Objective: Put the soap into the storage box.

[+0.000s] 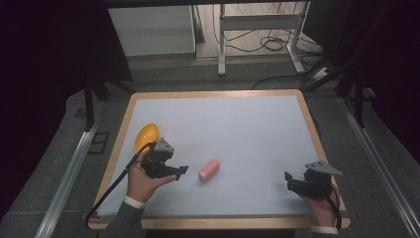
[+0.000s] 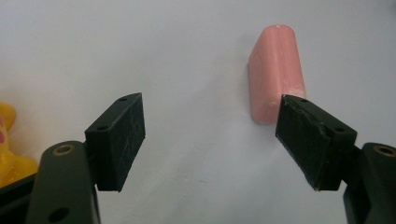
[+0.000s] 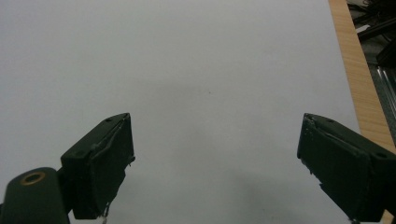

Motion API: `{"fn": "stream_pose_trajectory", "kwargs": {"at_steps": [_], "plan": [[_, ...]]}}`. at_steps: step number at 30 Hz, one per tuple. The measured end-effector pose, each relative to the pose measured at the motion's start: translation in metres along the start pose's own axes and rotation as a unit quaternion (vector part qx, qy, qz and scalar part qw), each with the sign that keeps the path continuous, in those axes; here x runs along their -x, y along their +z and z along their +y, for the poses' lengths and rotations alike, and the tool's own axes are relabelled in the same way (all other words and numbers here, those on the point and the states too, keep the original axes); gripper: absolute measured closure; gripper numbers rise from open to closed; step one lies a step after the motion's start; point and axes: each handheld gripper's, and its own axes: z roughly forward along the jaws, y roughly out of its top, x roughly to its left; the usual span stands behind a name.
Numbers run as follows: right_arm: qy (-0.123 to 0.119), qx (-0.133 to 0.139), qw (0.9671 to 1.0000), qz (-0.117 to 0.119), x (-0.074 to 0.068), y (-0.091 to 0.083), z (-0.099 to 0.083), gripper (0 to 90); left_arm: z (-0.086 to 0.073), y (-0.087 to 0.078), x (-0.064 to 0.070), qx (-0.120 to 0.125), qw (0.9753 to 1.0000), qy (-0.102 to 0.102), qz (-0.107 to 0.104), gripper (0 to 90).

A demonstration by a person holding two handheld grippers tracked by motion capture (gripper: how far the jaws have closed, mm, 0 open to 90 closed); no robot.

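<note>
At the far left of the table, a yellow object (image 1: 146,136) lay near the wooden rim, partly hidden behind the left gripper (image 1: 183,170); in the left gripper view only a cut-off yellow edge (image 2: 9,149) of it showed at the frame's side, too little to tell what it was. The left gripper was held in the person's left hand (image 1: 141,182), its jaws standing well apart with nothing between them, and a black cable trailed from it toward the table's near left corner. Just to the right of those jaws lay the pink block (image 1: 208,170), flat on the surface and a little left of the table's middle, near the front. In the left gripper view the pink block (image 2: 277,72) reached away from the camera, and its near end was partly covered by the right-hand jaw; whether that jaw touched it could not be made out. Nothing else stood between gripper and block.

Well apart, near the front right corner, the right gripper (image 1: 288,177) was held in the right hand (image 1: 321,208), jaws likewise wide apart over bare surface, as the right gripper view showed.

The table (image 1: 257,124) had a pale, plain top framed in light wood (image 3: 357,79). Beyond it were grey floor, loose cables, a white metal frame and dark surroundings that were hard to read.
</note>
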Motion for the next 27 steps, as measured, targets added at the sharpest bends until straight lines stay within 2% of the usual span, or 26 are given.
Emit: {"fn": "stream_pose_trajectory", "kwargs": {"at_steps": [2,4,6,14,16,17,27], "plan": [[0.001,-0.003,1.0,0.001,0.001,0.001,-0.001,10.4,0.001,0.002,0.002,0.001,0.9999,-0.001,-0.015,24.8],[0.002,-0.002,1.0,0.003,0.001,0.001,-0.001,10.4,0.003,0.006,0.006,-0.007,0.9999,0.006,-0.01,24.8],[0.006,0.003,0.9999,0.009,0.0,0.0,0.0,10.4,0.007,0.008,0.009,-0.007,0.9998,0.01,-0.016,24.8],[0.004,0.007,0.9999,0.01,0.001,-0.002,0.001,10.4,0.02,0.018,0.025,-0.019,0.9993,0.028,-0.018,24.7],[0.006,0.007,0.9999,0.009,0.001,-0.002,0.001,10.4,0.021,0.021,0.027,-0.021,0.9991,0.028,-0.023,24.7],[0.006,0.008,0.9999,0.009,0.001,-0.003,0.001,10.4,0.022,0.023,0.029,-0.026,0.9991,0.03,-0.016,24.5],[0.001,0.005,1.0,0.008,0.0,-0.001,0.001,10.4,0.028,0.029,0.036,-0.03,0.9987,0.037,-0.02,24.2]]}}
